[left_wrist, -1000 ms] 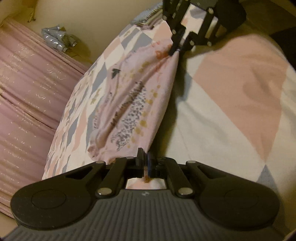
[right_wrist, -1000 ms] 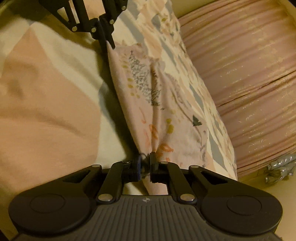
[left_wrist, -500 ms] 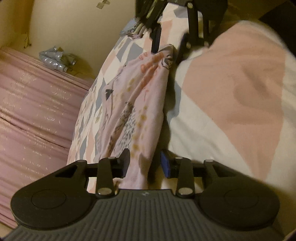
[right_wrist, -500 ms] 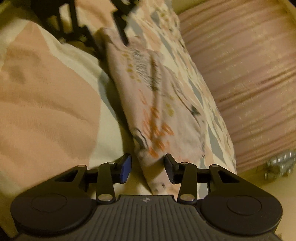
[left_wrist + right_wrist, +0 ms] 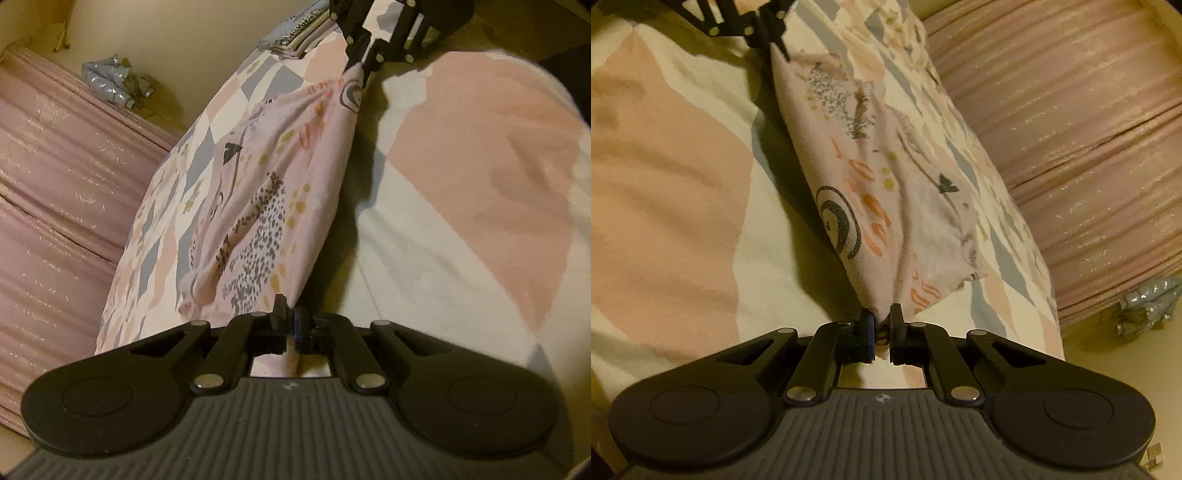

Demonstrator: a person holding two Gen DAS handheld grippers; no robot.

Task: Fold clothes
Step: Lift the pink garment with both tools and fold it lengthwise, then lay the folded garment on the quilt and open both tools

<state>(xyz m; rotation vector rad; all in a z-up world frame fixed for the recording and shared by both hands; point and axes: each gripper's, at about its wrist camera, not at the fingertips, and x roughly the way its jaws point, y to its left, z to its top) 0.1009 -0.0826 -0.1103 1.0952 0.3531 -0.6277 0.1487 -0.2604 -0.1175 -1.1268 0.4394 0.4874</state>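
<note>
Bed (image 5: 461, 206) with patchwork cover carrying pink printed garment (image 5: 280, 192). Left tool (image 5: 290, 325) and right tool (image 5: 882, 332) pinching shut on opposite corners, holding edge taut between them, long axis running tool to tool, rest draping toward bed edge.

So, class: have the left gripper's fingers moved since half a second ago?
Yes. The left gripper has closed from open onto the pink garment, lifting its edge off the bedspread.
</note>
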